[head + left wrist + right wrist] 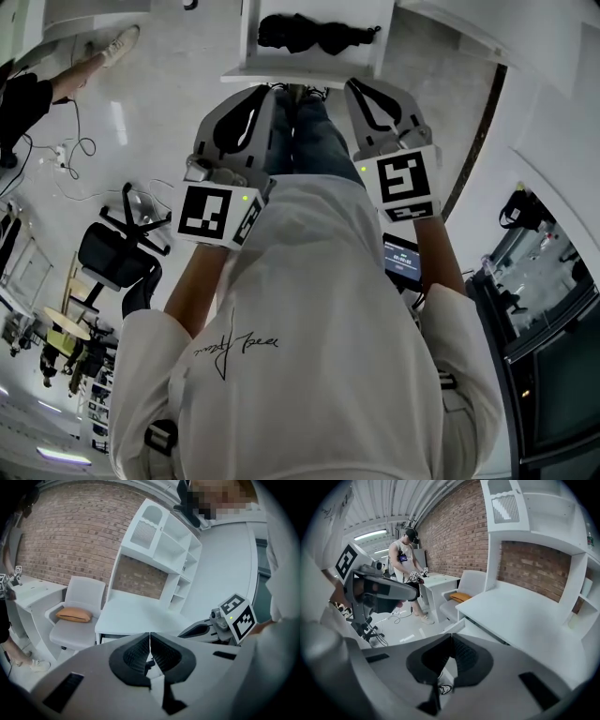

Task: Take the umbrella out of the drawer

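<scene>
Progress stands at the very start: the long white wooden drawer is already pulled open, and the black folded fabric umbrella lies across its floor, untouched, just behind the drawer's front wall. What is left is the whole lift: reaching in, opening one pair of jaws, closing on the umbrella and bringing it up and out over that front wall. The left gripper and the right gripper hang side by side just short of the drawer's front edge, tips aimed towards it. Each gripper's own view shows its black ribbed pads pressed together with only a hairline slit between them and nothing held. Above the drawer sits the flat top of the white desk, so a gripper has to enter over the pulled-out part. The head view cuts off the drawer's back, so how much of it is clear of the desk top is hard to judge. The drawer's side walls stand close to the umbrella's ends, while the space above the umbrella looks free. Left of the drawer stands a white moulded armchair carrying an orange cushion, well apart from both grippers.
</scene>
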### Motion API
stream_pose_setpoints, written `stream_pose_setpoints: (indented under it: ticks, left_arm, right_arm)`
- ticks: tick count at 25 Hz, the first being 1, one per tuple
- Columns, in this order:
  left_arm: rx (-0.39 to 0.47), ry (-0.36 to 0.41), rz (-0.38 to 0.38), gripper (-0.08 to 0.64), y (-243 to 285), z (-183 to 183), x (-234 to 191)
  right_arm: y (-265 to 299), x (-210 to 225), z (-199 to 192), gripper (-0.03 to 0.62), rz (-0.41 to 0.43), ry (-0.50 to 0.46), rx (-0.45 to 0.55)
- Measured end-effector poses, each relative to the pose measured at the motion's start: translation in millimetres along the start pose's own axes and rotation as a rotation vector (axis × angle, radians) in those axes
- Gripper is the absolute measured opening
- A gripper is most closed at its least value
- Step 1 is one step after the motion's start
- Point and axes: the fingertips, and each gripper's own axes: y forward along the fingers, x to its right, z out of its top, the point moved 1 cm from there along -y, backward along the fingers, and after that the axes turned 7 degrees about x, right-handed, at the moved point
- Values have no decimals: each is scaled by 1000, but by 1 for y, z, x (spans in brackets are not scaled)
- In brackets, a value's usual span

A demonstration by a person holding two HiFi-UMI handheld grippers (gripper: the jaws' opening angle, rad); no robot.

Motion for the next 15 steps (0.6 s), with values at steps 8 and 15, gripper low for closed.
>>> stream_pose_setpoints:
  ticks: [8,15]
  left_arm:
    - [-23,-11,9,17,13,-8,-4]
    - [-46,-40,12,17,23,-17,-5]
  right_arm:
    - [27,11,-26,25,68,-27,-70]
    - [52,11,-46,25,126,-61,-126]
